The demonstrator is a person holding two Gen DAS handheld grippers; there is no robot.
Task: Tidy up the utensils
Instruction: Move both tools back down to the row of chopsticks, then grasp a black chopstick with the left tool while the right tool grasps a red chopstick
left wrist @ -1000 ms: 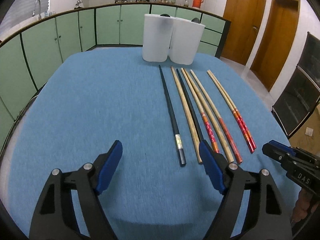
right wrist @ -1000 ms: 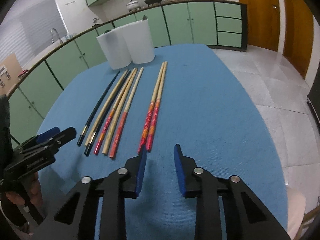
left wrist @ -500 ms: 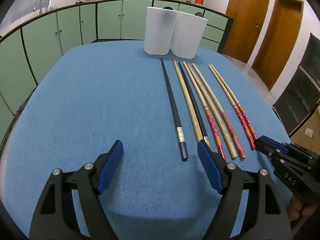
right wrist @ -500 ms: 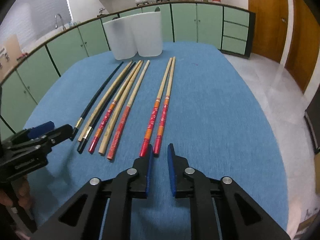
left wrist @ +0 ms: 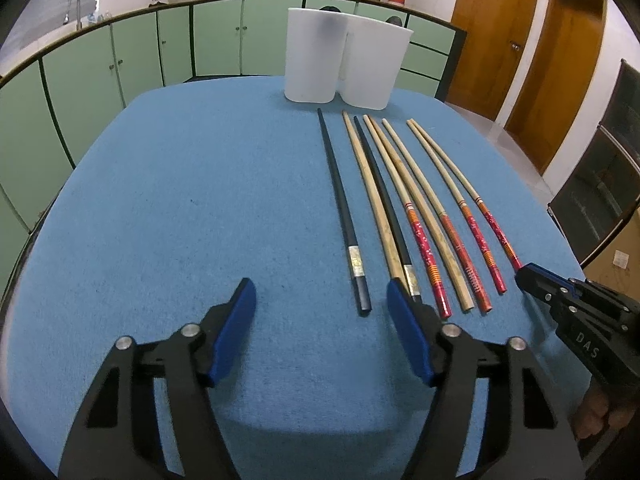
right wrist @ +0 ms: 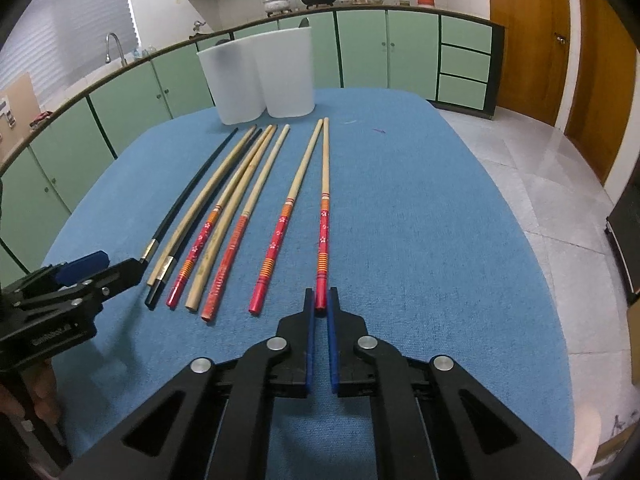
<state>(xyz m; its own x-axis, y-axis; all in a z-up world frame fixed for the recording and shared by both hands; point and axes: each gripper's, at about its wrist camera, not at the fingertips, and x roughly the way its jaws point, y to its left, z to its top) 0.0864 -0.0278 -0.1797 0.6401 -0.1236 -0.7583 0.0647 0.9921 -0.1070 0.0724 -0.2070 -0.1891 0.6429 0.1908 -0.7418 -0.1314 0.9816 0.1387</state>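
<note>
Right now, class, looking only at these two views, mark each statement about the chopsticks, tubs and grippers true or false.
1. The left gripper is open wide. True.
2. The right gripper holds a black chopstick. False: its narrow jaws flank the end of the rightmost red-handled chopstick.
3. Two white tubs stand side by side behind the chopsticks. True.
4. The chopsticks are in the tubs. False: all eight lie on the blue table.

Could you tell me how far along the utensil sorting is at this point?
Barely started. All eight chopsticks lie on the blue table. In hand: the right gripper is nearly shut around the rightmost red-handled chopstick. The left gripper is open. The white containers await everything.
</note>
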